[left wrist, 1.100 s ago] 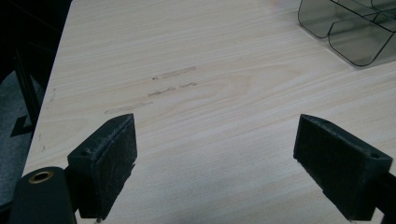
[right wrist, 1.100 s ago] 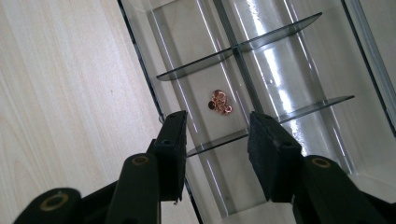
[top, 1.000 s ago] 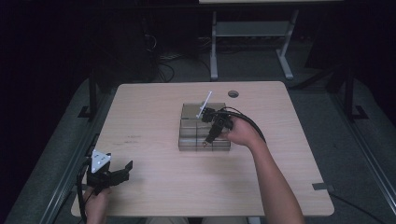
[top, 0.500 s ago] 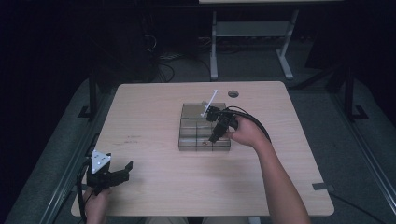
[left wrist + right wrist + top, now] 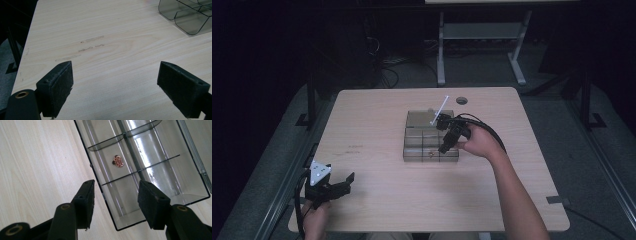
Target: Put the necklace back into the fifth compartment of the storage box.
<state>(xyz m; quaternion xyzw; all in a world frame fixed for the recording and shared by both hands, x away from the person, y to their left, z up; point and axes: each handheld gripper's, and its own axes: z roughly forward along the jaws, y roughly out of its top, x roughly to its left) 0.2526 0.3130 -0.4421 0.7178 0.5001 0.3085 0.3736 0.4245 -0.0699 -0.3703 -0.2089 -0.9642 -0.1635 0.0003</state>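
Barely anything shifts besides the right hand-held gripper's jaws, which have just been opening with nothing between them. Going left to right: left hand-held gripper [image 5: 343, 181] sits wide open and empty at the counter [image 5: 377, 120] corner. Clear organizer box [image 5: 430, 136] is mid-counter, with the small copper charm [image 5: 117, 161] in a compartment. Right hand-held gripper [image 5: 115, 203] is nearer, hovering over it, charm straight ahead.
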